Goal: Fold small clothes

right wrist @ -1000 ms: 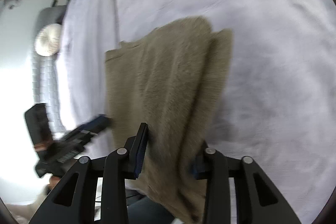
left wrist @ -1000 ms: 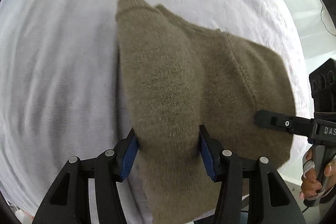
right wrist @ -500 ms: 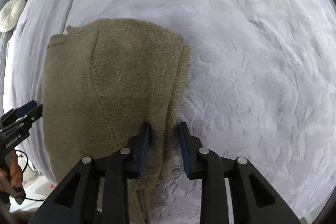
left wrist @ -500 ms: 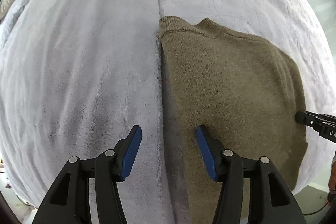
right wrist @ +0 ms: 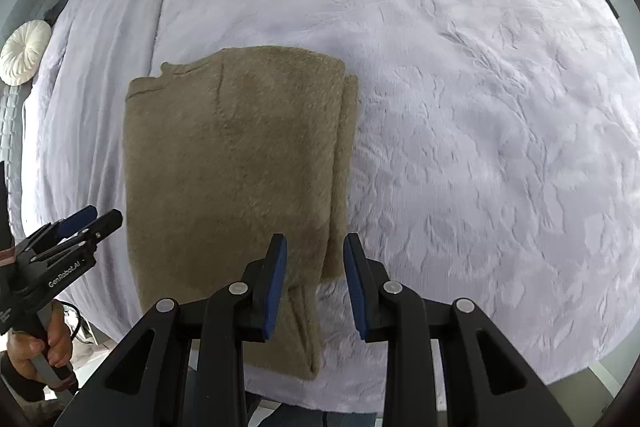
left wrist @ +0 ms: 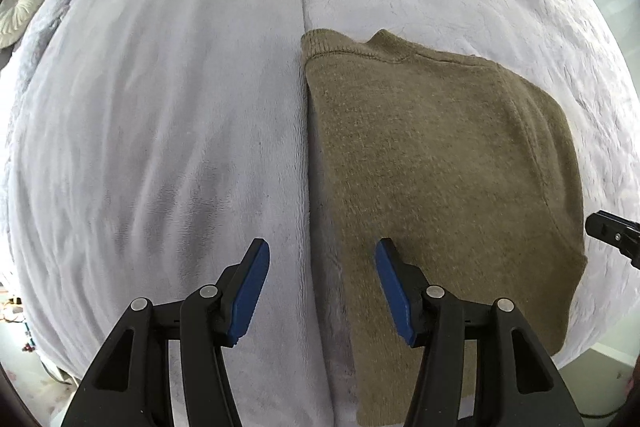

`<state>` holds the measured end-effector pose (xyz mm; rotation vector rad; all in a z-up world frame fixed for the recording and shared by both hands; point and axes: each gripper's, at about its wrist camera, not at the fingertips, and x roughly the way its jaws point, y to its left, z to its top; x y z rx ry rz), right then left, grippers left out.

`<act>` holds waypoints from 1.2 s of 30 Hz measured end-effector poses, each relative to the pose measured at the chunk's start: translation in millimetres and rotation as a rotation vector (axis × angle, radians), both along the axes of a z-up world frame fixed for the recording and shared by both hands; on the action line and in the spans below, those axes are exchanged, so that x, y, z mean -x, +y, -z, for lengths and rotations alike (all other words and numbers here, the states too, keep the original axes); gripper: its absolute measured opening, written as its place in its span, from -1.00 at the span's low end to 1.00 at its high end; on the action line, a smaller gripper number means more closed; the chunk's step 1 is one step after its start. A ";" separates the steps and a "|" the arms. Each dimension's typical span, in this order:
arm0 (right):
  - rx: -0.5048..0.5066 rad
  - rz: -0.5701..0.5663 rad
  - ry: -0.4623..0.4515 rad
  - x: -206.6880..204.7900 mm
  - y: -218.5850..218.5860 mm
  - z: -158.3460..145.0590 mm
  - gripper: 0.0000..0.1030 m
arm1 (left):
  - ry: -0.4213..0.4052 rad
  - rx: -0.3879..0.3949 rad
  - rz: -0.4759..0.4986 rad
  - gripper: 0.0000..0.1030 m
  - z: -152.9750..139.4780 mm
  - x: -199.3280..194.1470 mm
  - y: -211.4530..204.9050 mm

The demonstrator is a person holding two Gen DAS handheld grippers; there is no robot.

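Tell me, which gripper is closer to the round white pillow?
Left. The left gripper hangs over the brown sweater's edge on the side toward the round white pillow. The right gripper hangs over the sweater's opposite edge, farther from the pillow.

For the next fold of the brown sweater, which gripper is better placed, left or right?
Probably right. The right gripper has open jaws straddling the brown sweater edge; the left gripper hangs mostly over the blanket.
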<state>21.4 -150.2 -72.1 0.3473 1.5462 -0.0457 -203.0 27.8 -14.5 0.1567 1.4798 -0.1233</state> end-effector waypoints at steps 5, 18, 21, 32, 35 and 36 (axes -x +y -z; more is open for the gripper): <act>0.034 0.003 -0.005 18.9 -1.7 -7.0 0.41 | 0.013 0.001 0.007 0.81 -10.1 11.0 -3.0; 0.140 0.049 -0.018 27.1 4.7 -17.3 0.83 | 0.002 -0.004 -0.047 0.94 -32.1 31.5 16.9; 0.146 0.041 -0.028 26.5 6.1 -17.7 0.99 | 0.005 -0.005 -0.070 0.98 -32.4 34.4 19.7; 0.152 0.026 -0.013 32.7 -0.8 -14.4 0.99 | -0.025 -0.024 -0.080 0.98 -39.5 35.5 23.7; 0.155 0.025 -0.010 34.2 -1.3 -15.6 0.99 | -0.028 -0.027 -0.081 0.98 -41.1 35.2 24.2; 0.156 0.025 -0.009 35.2 -1.0 -16.9 0.99 | -0.029 -0.028 -0.081 0.98 -41.3 35.1 24.5</act>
